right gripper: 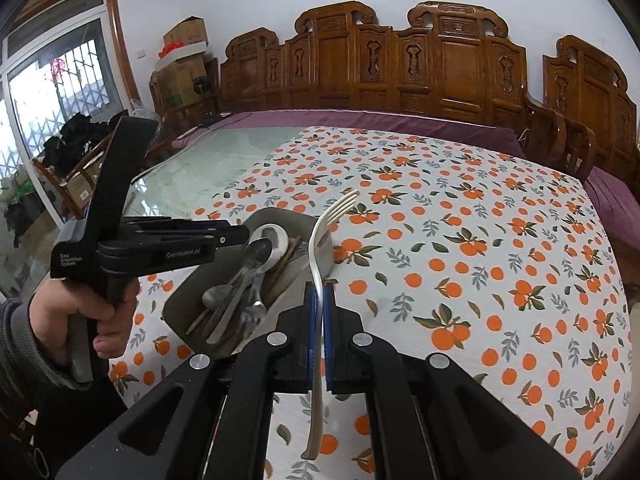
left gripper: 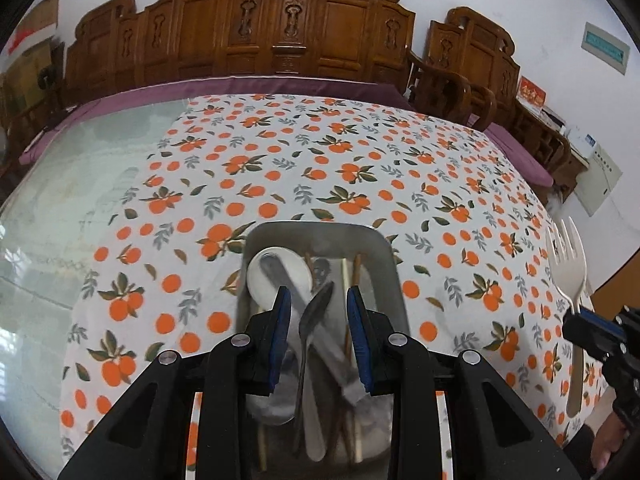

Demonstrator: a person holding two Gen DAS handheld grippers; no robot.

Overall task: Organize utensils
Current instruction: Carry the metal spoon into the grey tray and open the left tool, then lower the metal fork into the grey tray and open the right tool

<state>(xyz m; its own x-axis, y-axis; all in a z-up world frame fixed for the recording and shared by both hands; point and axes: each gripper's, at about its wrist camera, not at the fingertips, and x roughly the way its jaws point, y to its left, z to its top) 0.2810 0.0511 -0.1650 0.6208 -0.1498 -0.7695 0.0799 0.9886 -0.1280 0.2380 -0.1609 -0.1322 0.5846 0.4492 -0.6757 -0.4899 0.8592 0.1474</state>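
Note:
A metal tray holds a white ceramic spoon, metal spoons and wooden chopsticks. My left gripper is open and hovers just above the tray, its blue pads on either side of a metal spoon without touching it. My right gripper is shut on a white plastic fork, held upright, tines up, above the tablecloth right of the tray. The fork and right gripper show at the right edge of the left wrist view. The left gripper shows over the tray in the right wrist view.
The table carries a white cloth with orange fruit print; bare glass tabletop lies to the left. Carved wooden chairs with purple cushions stand along the far edge. Boxes and a window are at far left.

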